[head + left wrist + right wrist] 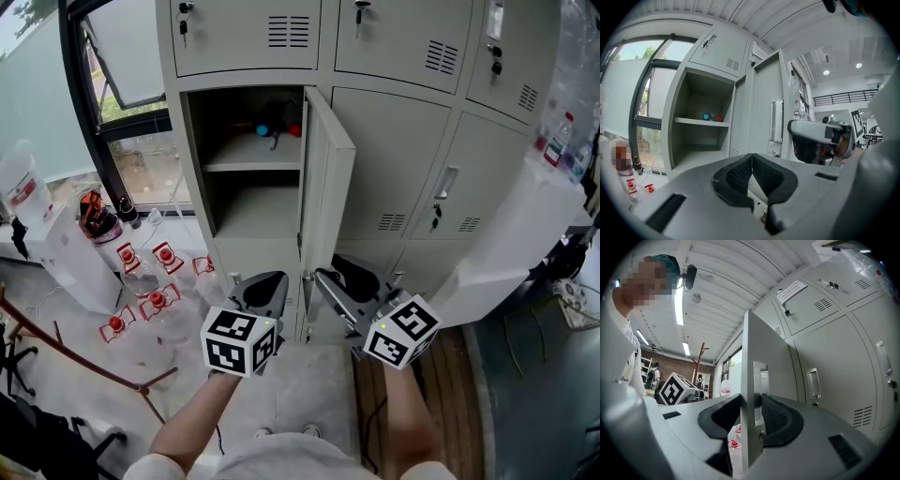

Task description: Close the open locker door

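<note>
The grey locker door (pixel 323 178) stands open, edge-on to me, beside its open compartment (pixel 253 202). My right gripper (pixel 323 277) is at the door's lower free edge. In the right gripper view the door (pixel 764 348) runs between the pads of that gripper (pixel 751 404), which is shut on the edge near the handle plate. My left gripper (pixel 267 283) hangs just left of the door, in front of the compartment. Its pads meet at the tips with nothing between them (pixel 751 157). The door (pixel 766 108) and the right gripper (pixel 820 140) show in the left gripper view.
Small blue and red items (pixel 278 129) lie on the compartment's shelf. Closed lockers with keys (pixel 436 216) fill the right. Red-tagged clutter (pixel 141 281) and a white container (pixel 66 253) are on the floor at left, below a window. A white sloping panel (pixel 525 234) stands at right.
</note>
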